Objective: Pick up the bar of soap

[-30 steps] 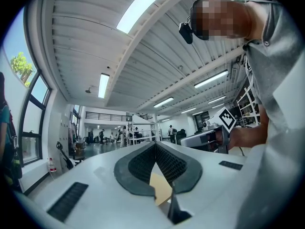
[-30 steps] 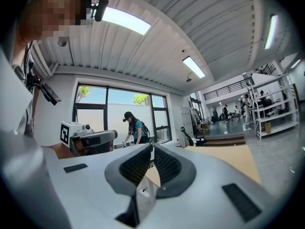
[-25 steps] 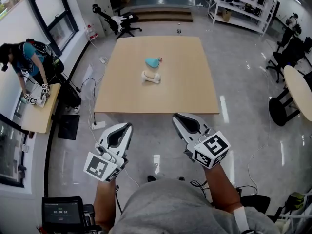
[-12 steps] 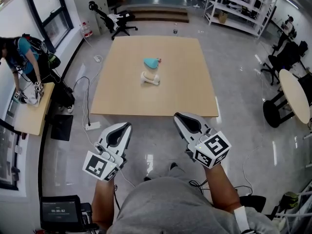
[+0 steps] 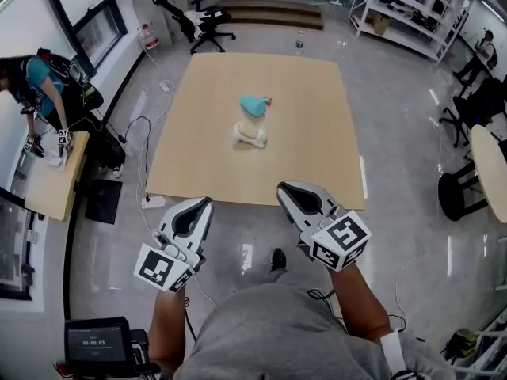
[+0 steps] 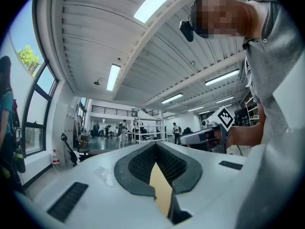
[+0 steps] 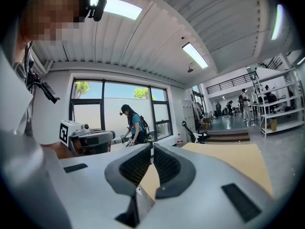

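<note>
glossy grey floor (image 5: 412,244) surrounds a square pale wooden table (image 5: 317,157). near its middle lies a white, waisted bar (image 5: 249,135) — the soap, i judge — long axis roughly 10-to-4, with a teal lump (image 5: 253,105) just beyond it. left gripper (image 5: 202,203) and right gripper (image 5: 287,187) hang short of the table's near edge, jaws closed and empty; the soap lies at 12 o'clock between them — the right slightly nearer.

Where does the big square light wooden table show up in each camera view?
Head view: the light wooden table fills the upper centre.
Left gripper view: only a tan sliver shows low in the centre, behind the jaws.
Right gripper view: it lies right of the jaws, stretching away.
Shared landmark: the black-framed window.
</note>
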